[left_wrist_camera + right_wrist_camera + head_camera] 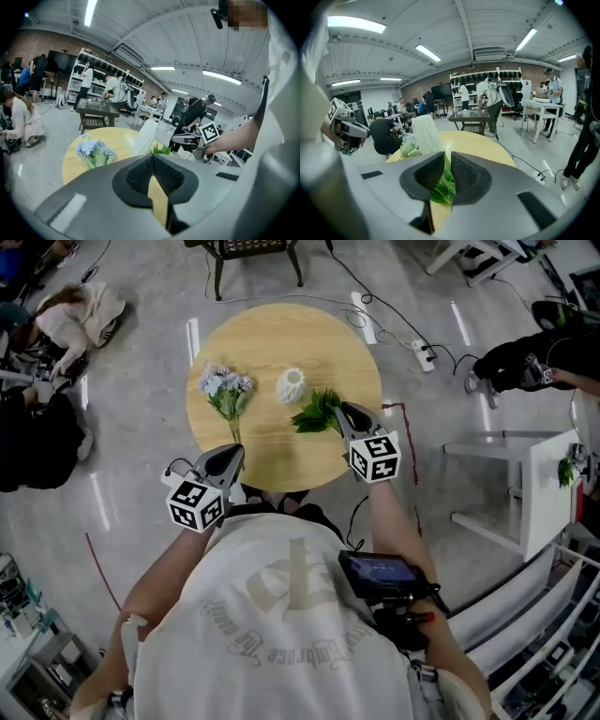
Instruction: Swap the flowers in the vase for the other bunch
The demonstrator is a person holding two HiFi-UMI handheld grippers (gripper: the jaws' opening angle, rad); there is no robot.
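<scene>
The green bunch (315, 414) is a fan of bright, pointed leaves with no bloom that I can make out. It sits on the person's right side of the round wooden bench (281, 334), just beside the vase (292, 384). Its long axis runs across the bench: the gathered end is at the right, and the leaf tips spread left towards the vase. The right tongs (344, 414) pinch that gathered end. In the right gripper view green leaves (445, 185) fill the narrow slot between the two dark pads, which press on them. Whether the leaves rest on the wood or hang just over it I cannot tell.

The vase is white and ribbed (a squat little thing), and it stands upright near the bench's middle.

On its other side, well apart from it, the blue flower bunch (226, 386) lies flat on the wood. Its pale blue heads point away from the person and its thin stems run back towards the near edge.

The left tongs (236, 452) hover at that near edge, near the stem ends. They are pressed together on nothing.
</scene>
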